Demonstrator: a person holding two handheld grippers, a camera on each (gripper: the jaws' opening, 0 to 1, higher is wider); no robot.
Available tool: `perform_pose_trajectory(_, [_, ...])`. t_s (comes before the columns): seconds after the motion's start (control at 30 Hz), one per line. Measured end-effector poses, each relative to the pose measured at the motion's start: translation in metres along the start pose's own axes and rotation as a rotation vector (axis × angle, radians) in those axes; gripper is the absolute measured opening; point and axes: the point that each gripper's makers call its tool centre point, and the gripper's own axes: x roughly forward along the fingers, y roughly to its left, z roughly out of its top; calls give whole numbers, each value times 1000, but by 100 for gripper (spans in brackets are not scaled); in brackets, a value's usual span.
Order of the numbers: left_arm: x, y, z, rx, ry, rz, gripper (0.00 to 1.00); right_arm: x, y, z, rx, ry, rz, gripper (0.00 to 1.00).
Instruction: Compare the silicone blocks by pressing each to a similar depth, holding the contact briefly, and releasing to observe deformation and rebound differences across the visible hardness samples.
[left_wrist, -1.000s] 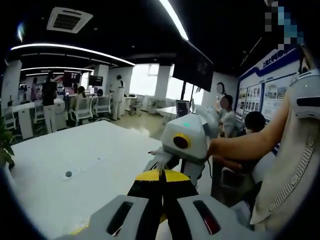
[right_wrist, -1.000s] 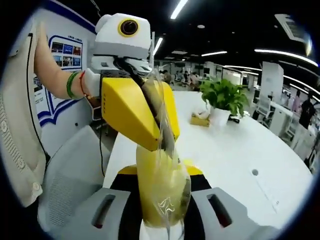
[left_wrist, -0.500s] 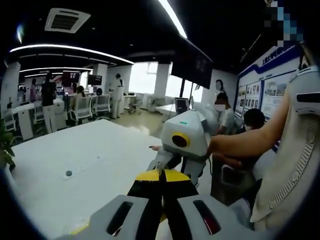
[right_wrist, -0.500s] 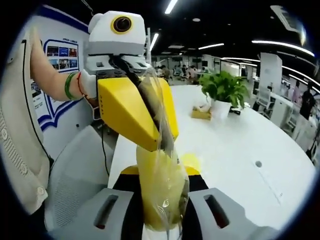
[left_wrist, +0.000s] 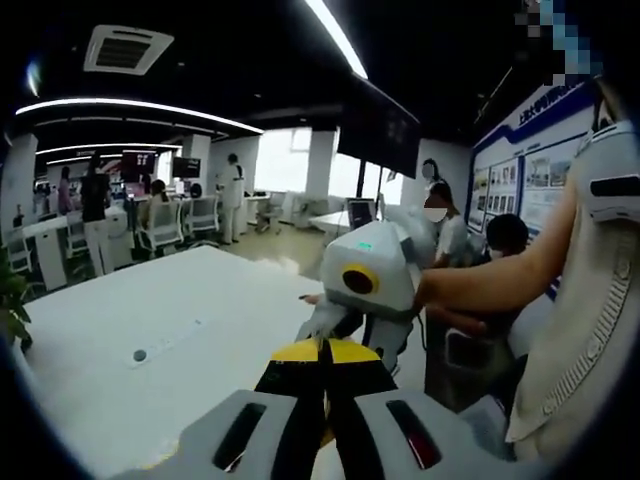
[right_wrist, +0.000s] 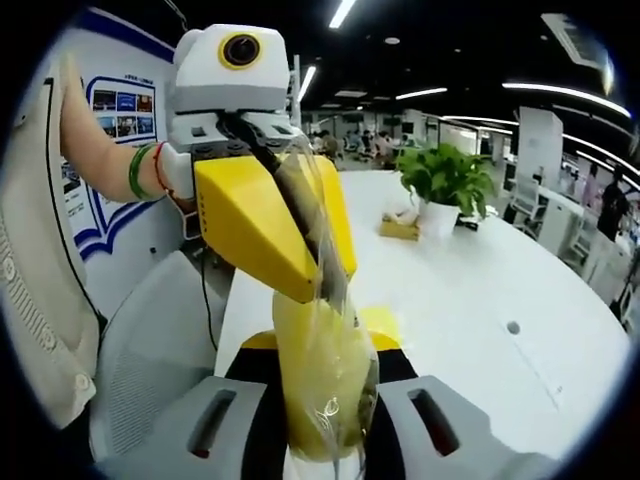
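A: Right gripper view first — what is the right hand-held gripper (right_wrist: 322, 445) doing?

B: Its jaws are pinched on a clear plastic bag (right_wrist: 325, 385) with a yellow silicone block inside; the bag stands up from between the jaws. The left hand-held gripper (right_wrist: 318, 275) comes in from the left and above, its yellow jaws closed on the upper part of the same bag, so the bag is gripped at both ends, above the white worktop (right_wrist: 470, 300).

A: And in the left gripper view?

B: The left hand-held gripper (left_wrist: 322, 352) shows its yellow-tipped jaws pressed together. Just past them sits the right hand-held gripper (left_wrist: 350, 325), held by a person's bare forearm (left_wrist: 490, 285) coming in from the right.

A: Farther out?

B: In the right gripper view a potted plant (right_wrist: 447, 185) stands on the worktop with a small yellow box (right_wrist: 400, 228) just beside it. A green bracelet (right_wrist: 137, 170) circles the wrist holding the left hand-held gripper. In the left gripper view, people stand and sit far back
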Motion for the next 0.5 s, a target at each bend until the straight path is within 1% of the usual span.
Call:
perform_pose_trajectory(0.13, [1,0,1,-11,-9,1,0,-1,-1,0,8,-2,3,16])
perform_pose_trajectory(0.23, [1,1,0,0,-3,4,0,0,2,-1,47,2,18,16])
perform_pose_trajectory(0.4, [0,1,-1,-13,2,3,0,0,3,-2,26,2,14,16])
perform_pose_trajectory(0.5, [0,1,-2,0,8,8,0,1,3,-2,25,5,16,17])
